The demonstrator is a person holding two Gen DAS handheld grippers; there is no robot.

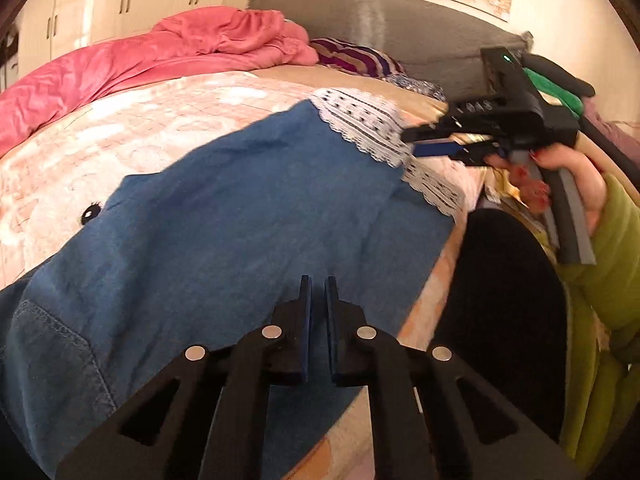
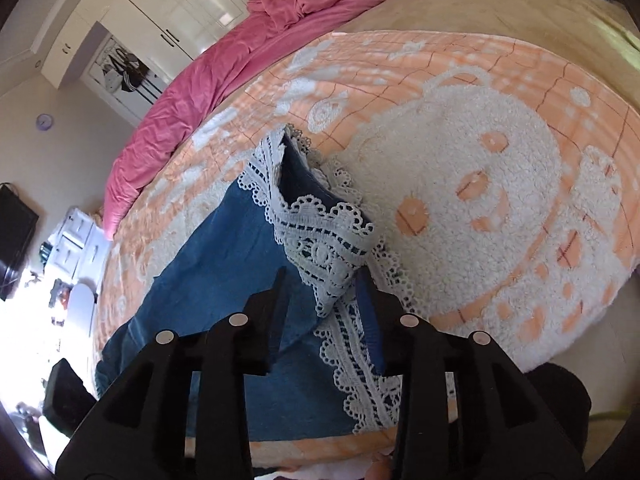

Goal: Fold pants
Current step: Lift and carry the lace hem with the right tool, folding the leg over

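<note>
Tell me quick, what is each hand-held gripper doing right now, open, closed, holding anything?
Left hand-held gripper: closed, nothing visibly held, over the blue denim pants.
Right hand-held gripper: open, white lace hem between its fingers, not pinched.

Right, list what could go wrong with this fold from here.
1. The right gripper stands open around the lace cuff, not pinching it; pulling away may snag the openwork and drag the leg.
2. The pants lie along the bed edge, so a tug could slide them off.
3. The left gripper looks shut with no cloth between its fingertips, so that end isn't held.
</note>
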